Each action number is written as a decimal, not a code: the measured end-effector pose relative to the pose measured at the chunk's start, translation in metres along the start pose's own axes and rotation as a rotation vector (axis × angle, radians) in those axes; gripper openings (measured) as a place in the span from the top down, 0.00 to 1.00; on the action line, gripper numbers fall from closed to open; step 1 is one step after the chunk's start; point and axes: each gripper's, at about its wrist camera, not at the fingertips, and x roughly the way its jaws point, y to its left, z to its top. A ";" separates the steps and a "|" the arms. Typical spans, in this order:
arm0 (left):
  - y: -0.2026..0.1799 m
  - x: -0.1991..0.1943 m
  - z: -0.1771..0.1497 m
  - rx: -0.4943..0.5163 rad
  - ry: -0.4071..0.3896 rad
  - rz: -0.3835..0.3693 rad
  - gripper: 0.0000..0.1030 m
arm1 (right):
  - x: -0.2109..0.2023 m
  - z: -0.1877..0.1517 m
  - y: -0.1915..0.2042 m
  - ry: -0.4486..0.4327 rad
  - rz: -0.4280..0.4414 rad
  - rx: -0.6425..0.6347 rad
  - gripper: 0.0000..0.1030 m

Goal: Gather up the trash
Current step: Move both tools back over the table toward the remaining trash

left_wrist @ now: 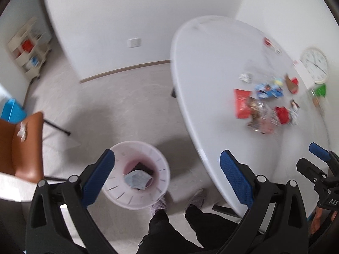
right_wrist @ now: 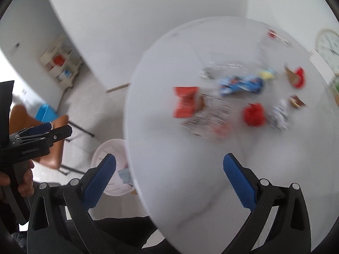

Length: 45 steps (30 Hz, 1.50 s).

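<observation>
My left gripper [left_wrist: 167,177] gapes empty above the bin [left_wrist: 138,172]; my right gripper [right_wrist: 169,180], likewise empty, faces wrappers [right_wrist: 231,101] ahead.

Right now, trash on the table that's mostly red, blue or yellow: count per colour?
Red: 3 (packet, wad, scrap)
Blue: 1 (wrapper)
Yellow: 1 (piece)
Total: 5

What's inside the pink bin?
In the bin lies a light blue face mask on something dark. Whatever is underneath them is covered.
</observation>
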 end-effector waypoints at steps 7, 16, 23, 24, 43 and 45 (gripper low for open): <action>-0.063 0.015 0.018 0.106 0.014 -0.044 0.08 | -0.014 -0.010 -0.054 -0.027 -0.047 0.115 0.03; -0.096 0.031 0.035 0.169 0.028 -0.054 0.08 | -0.017 -0.012 -0.082 -0.039 -0.058 0.179 0.03; -0.113 0.059 0.055 0.182 0.058 -0.078 0.08 | -0.013 -0.008 -0.095 -0.035 -0.070 0.210 0.03; -0.117 0.066 0.059 0.177 0.066 -0.093 0.08 | -0.012 -0.007 -0.096 -0.034 -0.070 0.213 0.03; -0.167 0.189 0.102 0.082 0.198 -0.078 0.22 | 0.007 -0.001 -0.127 0.006 -0.057 0.294 0.03; -0.175 0.191 0.102 0.112 0.197 -0.064 0.22 | 0.010 0.000 -0.130 0.008 -0.056 0.303 0.03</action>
